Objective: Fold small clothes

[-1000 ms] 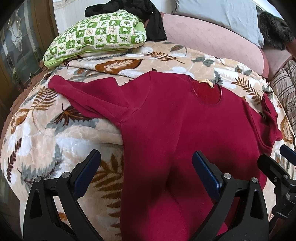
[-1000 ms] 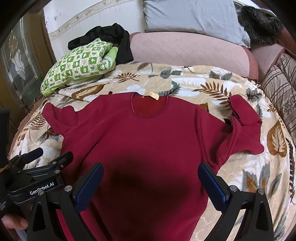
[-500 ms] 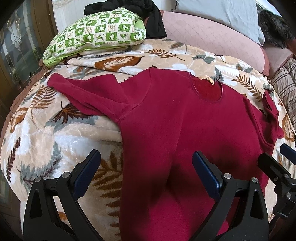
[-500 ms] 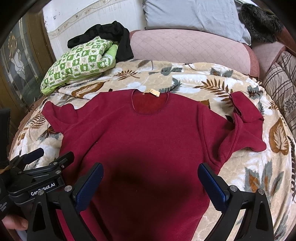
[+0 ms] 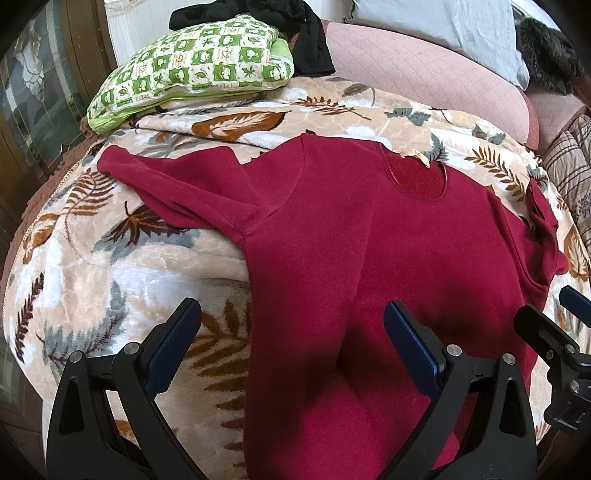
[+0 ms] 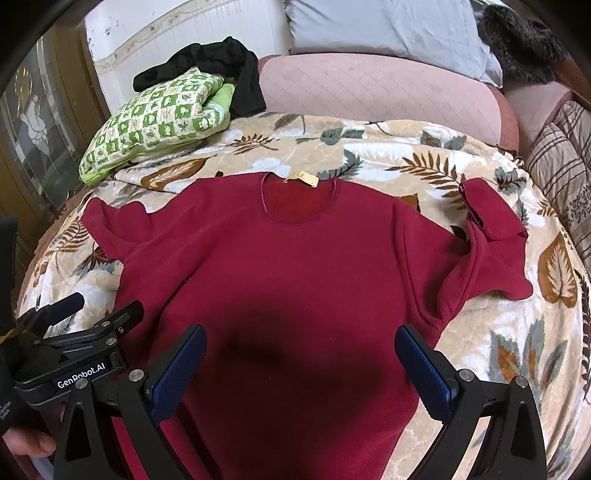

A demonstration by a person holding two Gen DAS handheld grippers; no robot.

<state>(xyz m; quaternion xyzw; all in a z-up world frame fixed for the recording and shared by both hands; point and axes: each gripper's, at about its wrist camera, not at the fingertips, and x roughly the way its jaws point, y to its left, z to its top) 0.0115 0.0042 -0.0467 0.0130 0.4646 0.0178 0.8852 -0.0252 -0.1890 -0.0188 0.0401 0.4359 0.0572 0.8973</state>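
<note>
Leafy blanket, sweater beneath tools.

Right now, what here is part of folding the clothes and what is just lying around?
For the job: red sweater, left gripper, right gripper.
Lying about: green patterned pillow, black garment, grey pillow, leaf-print blanket.

Even, soft daylight fills both views, colours clear and nothing blown out. A dark, soft-edged shadow falls on the red sweater near the blanket's front edge, between the fingers of the right gripper. Fisheye distortion bows the scene outward, with black vignetting in the corners. Focus is sharp centrally, softening slightly towards the rims.
</note>
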